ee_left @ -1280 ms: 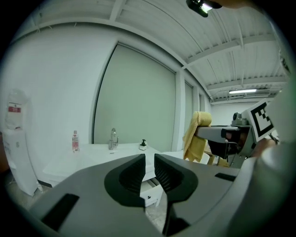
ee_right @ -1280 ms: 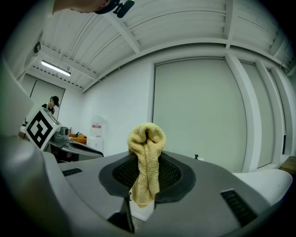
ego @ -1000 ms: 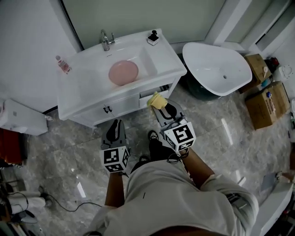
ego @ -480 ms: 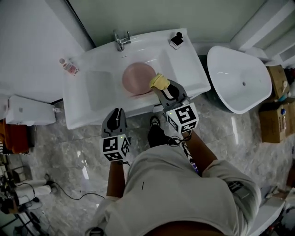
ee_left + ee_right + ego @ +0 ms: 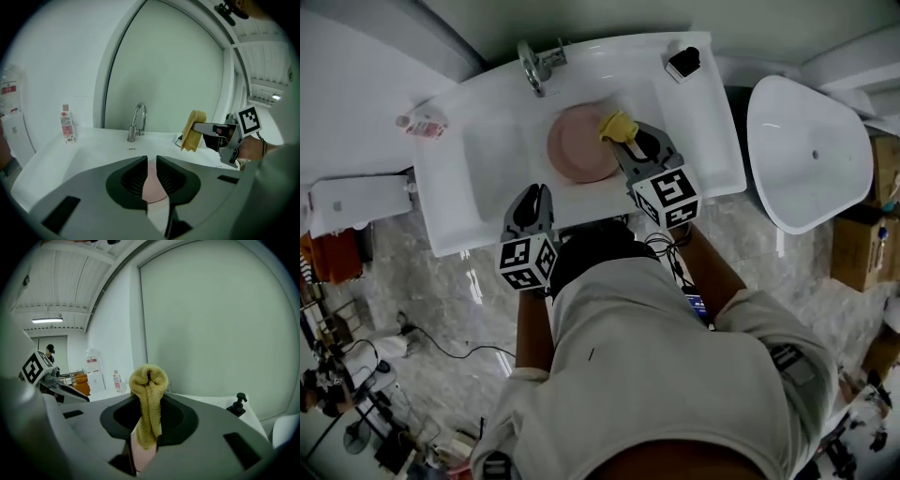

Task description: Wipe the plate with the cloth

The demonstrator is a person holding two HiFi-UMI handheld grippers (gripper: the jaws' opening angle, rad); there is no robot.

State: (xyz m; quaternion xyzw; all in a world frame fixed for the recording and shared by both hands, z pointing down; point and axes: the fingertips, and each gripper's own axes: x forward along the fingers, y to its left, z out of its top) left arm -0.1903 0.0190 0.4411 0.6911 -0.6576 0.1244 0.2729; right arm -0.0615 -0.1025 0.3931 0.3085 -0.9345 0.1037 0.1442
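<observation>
The right gripper (image 5: 623,137) pinches the yellow cloth (image 5: 616,124) over the pink plate (image 5: 577,148), which lies in the white sink (image 5: 487,173). The left gripper (image 5: 535,192) waits at the sink's front edge, jaws almost together, empty.

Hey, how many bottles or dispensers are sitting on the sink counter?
2. A small pink-labelled bottle stands at the left end of the counter, and a black pump dispenser at its back right corner. None seems hidden.
</observation>
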